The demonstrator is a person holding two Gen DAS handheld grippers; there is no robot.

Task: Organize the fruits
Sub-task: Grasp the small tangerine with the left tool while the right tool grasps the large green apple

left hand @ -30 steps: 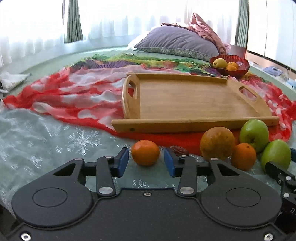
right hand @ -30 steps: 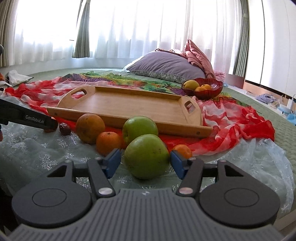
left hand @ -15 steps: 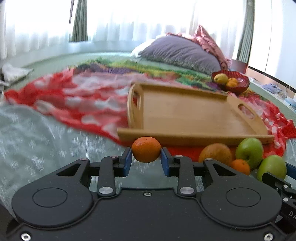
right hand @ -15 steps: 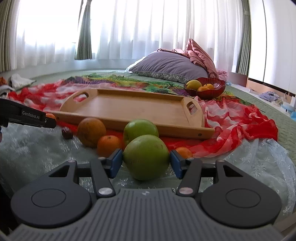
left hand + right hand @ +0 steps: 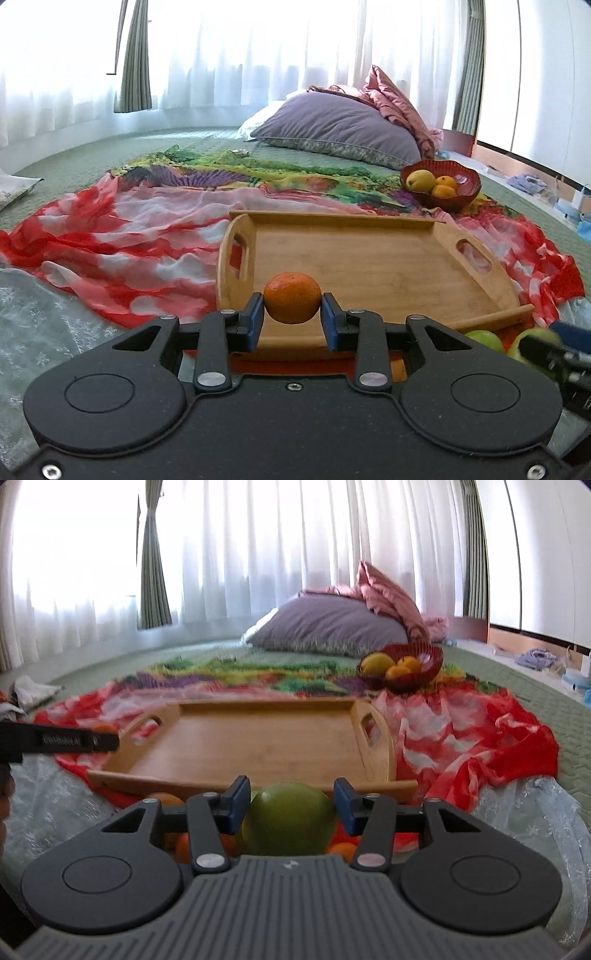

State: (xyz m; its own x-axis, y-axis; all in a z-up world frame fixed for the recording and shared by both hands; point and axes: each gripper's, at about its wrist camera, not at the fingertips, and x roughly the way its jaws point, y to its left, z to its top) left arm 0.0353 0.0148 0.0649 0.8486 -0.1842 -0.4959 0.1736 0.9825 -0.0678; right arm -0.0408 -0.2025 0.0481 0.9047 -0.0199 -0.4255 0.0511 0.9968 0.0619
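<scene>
My left gripper (image 5: 291, 321) is shut on a small orange tangerine (image 5: 292, 297), held up off the bed before the near rim of the bare wooden tray (image 5: 369, 258). In the right wrist view my right gripper (image 5: 290, 805) has a large green apple (image 5: 291, 819) between its blue pads; its jaws are closing and both pads touch the apple's sides. The tray (image 5: 258, 746) lies just beyond it. Under and beside the apple lie small oranges (image 5: 341, 849) and a bigger orange (image 5: 162, 799). A second green apple (image 5: 484, 339) shows at the left view's lower right.
A red bowl (image 5: 469, 188) holding a yellow fruit and oranges stands behind the tray on a colourful cloth. A purple pillow (image 5: 340, 129) lies at the back. A red and white scarf (image 5: 129, 251) spreads under the tray. The left gripper's side (image 5: 74, 740) juts in from the left.
The left gripper shut on the tangerine and lifted it toward the tray's near rim. The right gripper's pads narrowed onto the green apple and it rose, with the view now nearer the tray.
</scene>
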